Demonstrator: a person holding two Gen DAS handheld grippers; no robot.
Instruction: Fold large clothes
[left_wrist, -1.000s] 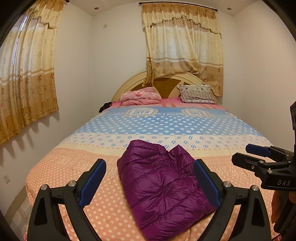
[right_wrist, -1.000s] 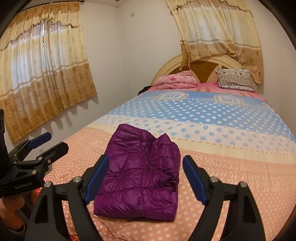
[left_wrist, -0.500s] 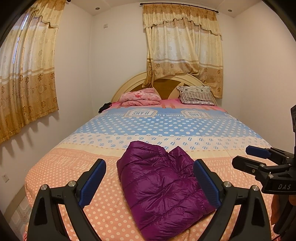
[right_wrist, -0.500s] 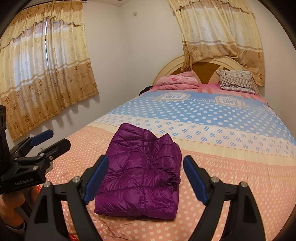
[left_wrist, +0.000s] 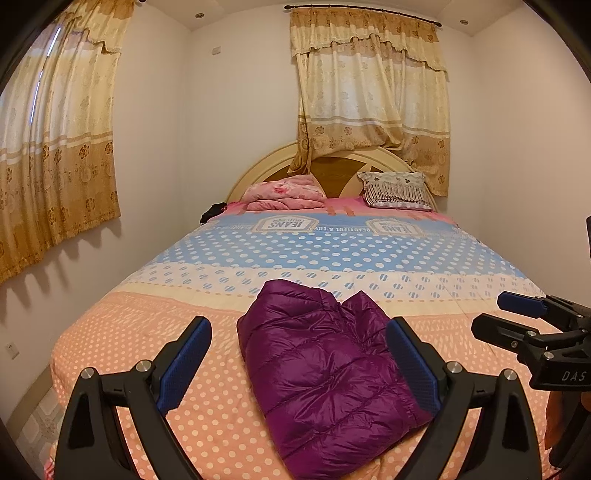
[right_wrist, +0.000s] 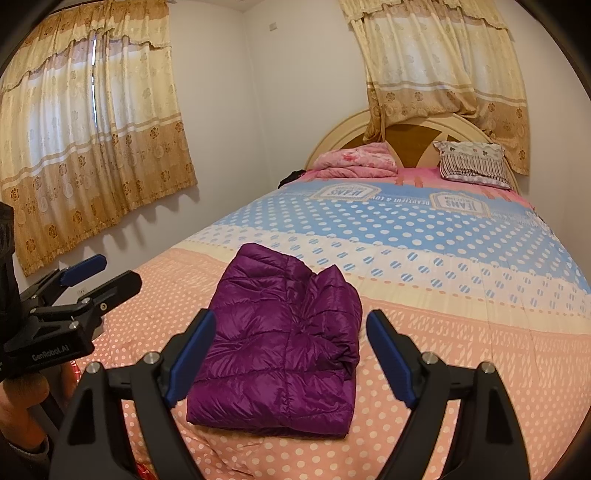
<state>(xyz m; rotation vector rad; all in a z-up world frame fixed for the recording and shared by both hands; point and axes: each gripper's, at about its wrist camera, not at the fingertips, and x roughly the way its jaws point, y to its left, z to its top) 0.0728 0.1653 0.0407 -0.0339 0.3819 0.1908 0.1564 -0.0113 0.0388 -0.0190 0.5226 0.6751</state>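
A purple puffer jacket (left_wrist: 328, 369) (right_wrist: 284, 339) lies folded into a compact rectangle on the polka-dot bedspread (left_wrist: 332, 254) (right_wrist: 461, 314), near the foot of the bed. My left gripper (left_wrist: 299, 354) hovers above the bed's near edge, open, nothing between its blue pads; it shows at the left edge of the right wrist view as well (right_wrist: 103, 273). My right gripper (right_wrist: 291, 347) is open too, held back from the jacket and clear of it. In the left wrist view the right gripper (left_wrist: 506, 314) shows at the right edge.
Against the headboard (left_wrist: 369, 170) lie a folded pink blanket (left_wrist: 284, 194) and a striped pillow (left_wrist: 395, 190). Curtains (left_wrist: 55, 147) hang on the left wall and behind the bed. A hand (right_wrist: 18, 402) holds the left gripper's handle. Tiled floor (left_wrist: 33, 424) runs left of the bed.
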